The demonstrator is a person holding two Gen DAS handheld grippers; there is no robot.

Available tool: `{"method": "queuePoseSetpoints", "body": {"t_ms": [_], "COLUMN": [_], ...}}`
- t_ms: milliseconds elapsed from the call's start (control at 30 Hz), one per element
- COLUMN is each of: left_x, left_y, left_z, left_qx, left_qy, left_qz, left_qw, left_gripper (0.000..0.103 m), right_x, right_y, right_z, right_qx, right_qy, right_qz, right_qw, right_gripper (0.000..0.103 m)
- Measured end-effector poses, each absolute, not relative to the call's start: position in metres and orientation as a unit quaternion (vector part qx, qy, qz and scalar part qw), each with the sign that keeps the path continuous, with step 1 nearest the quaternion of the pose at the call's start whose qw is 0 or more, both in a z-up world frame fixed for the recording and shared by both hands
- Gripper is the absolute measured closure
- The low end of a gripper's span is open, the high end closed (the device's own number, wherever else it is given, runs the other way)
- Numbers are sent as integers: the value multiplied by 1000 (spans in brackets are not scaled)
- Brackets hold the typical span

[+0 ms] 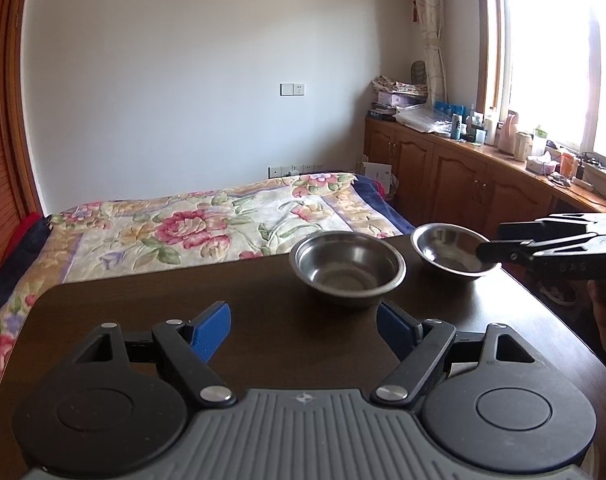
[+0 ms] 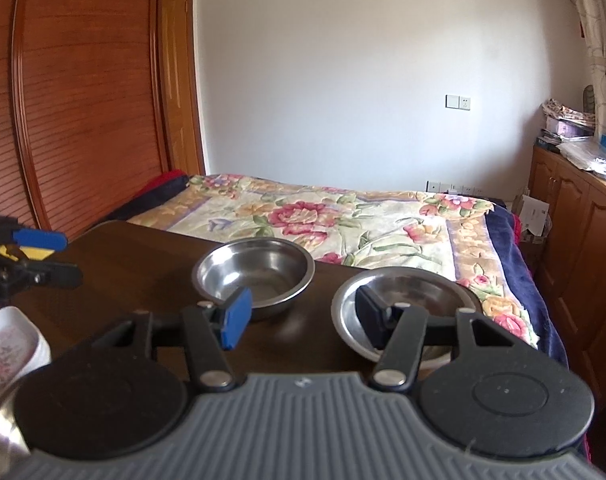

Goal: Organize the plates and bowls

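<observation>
Left gripper [image 1: 303, 330] hovers over the dark worktop [image 1: 183, 300], jaws wide, nothing between them. Ahead of it two steel bowls sit side by side near the far edge: left bowl [image 2: 254, 276], right bowl [image 2: 403, 312], close but apart. Right gripper [image 2: 303, 316] has jaws wide, one finger [image 2: 373, 320] inside the right bowl, the other outside its rim; floral bed [image 2: 343, 216] behind.
</observation>
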State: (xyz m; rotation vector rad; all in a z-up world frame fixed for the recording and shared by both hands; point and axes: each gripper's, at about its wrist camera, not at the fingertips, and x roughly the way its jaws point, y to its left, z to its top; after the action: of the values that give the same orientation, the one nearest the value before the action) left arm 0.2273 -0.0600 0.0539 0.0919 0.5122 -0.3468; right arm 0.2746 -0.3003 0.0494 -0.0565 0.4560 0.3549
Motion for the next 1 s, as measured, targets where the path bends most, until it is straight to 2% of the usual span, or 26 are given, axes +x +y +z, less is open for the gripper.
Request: {"method": "queuePoseSetpoints", "body": {"t_ms": [267, 400, 767, 900, 1000], "left_x": [265, 285, 330, 341, 346], "left_y": [-74, -79, -85, -94, -99], "left_z": [50, 40, 21, 17, 14], "left_qx": [51, 53, 35, 43, 42], "left_qy": [261, 277, 307, 317, 325], "left_qz": [-180, -174, -174, -172, -177], "left_qw": [947, 943, 935, 932, 928], "left_gripper": [22, 35, 50, 63, 63], "right_x": [310, 323, 351, 354, 356], "right_y": [-281, -273, -267, -264, -262], "right_z": [39, 34, 19, 17, 17], "right_qx": [-36, -47, -54, -51, -49], "right_qy": [246, 253, 284, 290, 297], "right_qz": [195, 194, 179, 184, 189], "right_qw": [949, 946, 941, 938, 935], "right_gripper": [58, 62, 65, 65, 65]}}
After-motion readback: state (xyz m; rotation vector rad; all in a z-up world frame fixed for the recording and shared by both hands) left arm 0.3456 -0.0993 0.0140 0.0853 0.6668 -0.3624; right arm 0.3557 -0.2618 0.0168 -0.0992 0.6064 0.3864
